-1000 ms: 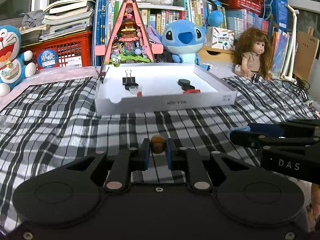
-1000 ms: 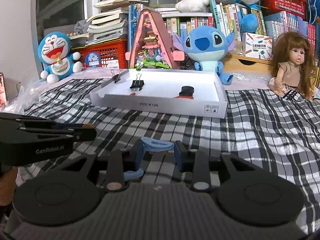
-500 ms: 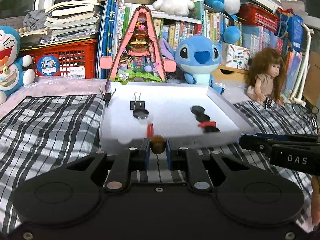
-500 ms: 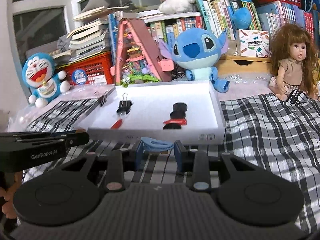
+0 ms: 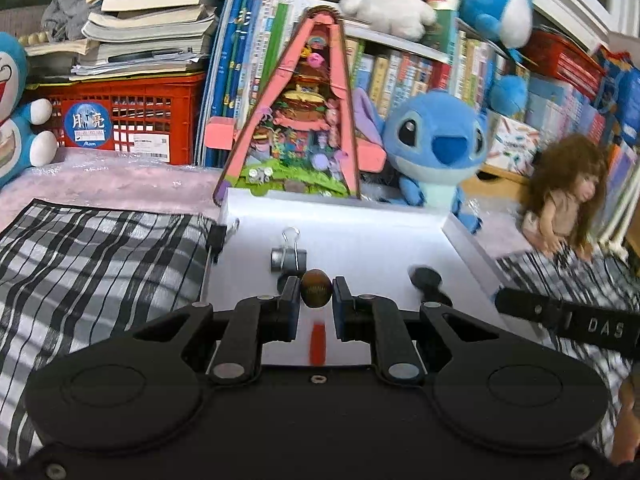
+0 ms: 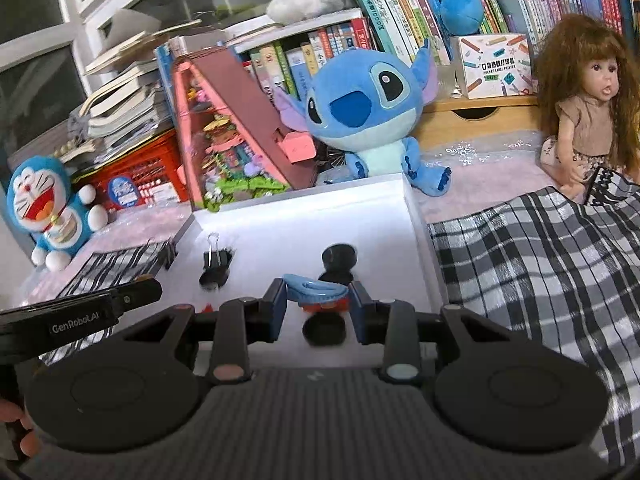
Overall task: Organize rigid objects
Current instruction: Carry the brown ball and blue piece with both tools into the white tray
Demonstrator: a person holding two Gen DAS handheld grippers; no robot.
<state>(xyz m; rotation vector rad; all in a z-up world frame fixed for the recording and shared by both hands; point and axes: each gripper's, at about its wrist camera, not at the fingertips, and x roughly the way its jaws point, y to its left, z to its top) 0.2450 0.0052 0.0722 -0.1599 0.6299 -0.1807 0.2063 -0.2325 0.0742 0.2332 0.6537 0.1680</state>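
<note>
My left gripper (image 5: 316, 300) is shut on a small brown bead (image 5: 316, 289) and holds it over the near part of a white tray (image 5: 376, 236). My right gripper (image 6: 316, 300) is shut on a blue plastic clip (image 6: 314, 290), held over the same tray (image 6: 304, 220). In the tray lie a black binder clip (image 5: 289, 257) (image 6: 216, 258), a small red piece (image 5: 318, 342) and black round discs (image 6: 339, 256) (image 5: 426, 278). The right gripper also shows at the right edge of the left wrist view (image 5: 568, 322).
The tray rests on a black-and-white plaid cloth (image 5: 100, 256) (image 6: 540, 260). Behind it stand a pink triangular toy house (image 5: 300, 120), a Stitch plush (image 6: 364, 112), a doll (image 6: 588, 92), a Doraemon plush (image 6: 44, 208), a red crate (image 5: 120, 120) and books.
Both grippers have moved forward from over the cloth to above the tray, each still holding its object. The tray now fills the area just beyond the fingertips.
</note>
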